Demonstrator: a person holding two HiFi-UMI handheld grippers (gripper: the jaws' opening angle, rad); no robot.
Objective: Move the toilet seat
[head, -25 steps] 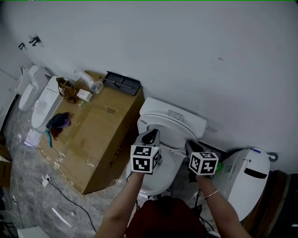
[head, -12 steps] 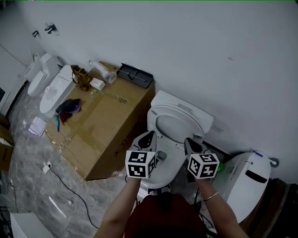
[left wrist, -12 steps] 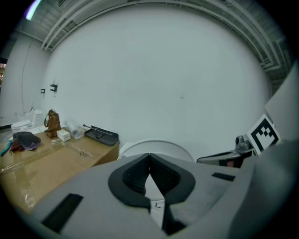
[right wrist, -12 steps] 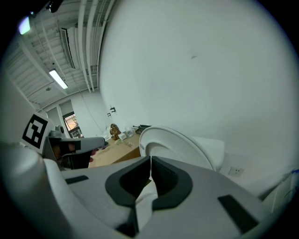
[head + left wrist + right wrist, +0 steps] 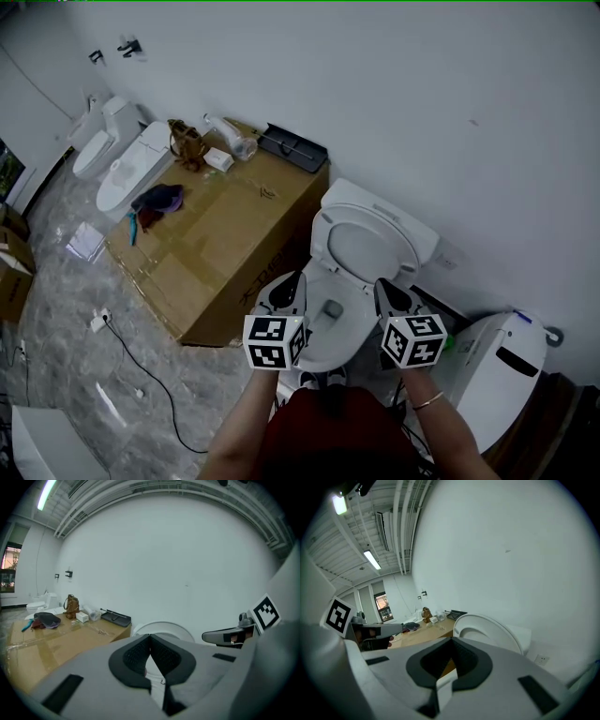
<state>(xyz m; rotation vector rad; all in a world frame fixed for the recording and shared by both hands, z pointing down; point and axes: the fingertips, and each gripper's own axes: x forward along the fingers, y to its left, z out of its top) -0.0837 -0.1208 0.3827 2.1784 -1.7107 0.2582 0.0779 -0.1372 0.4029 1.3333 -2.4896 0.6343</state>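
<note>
The white toilet seat (image 5: pixel 367 246) stands raised, leaning back toward the tank, with the bowl (image 5: pixel 323 328) open below it. My left gripper (image 5: pixel 289 284) hovers over the bowl's left rim, and my right gripper (image 5: pixel 384 291) over its right rim; both are clear of the seat. In the left gripper view the left gripper (image 5: pixel 150 638) is shut on nothing, with the seat (image 5: pixel 165 626) behind it. The right gripper view shows the right gripper (image 5: pixel 451 643) shut and empty too, the seat (image 5: pixel 490 629) rising ahead of it.
A large cardboard box (image 5: pixel 220 239) stands against the toilet's left side, carrying a black tray (image 5: pixel 295 148), a brown bag (image 5: pixel 187 142) and small items. More toilets (image 5: pixel 127 169) sit at the far left. A white unit (image 5: pixel 502 352) stands right. A cable (image 5: pixel 141 370) lies on the floor.
The seat has gone from lying over the bowl to standing upright. Both grippers have drawn back toward the person, and the head view has swung so the toilet sits further right.
</note>
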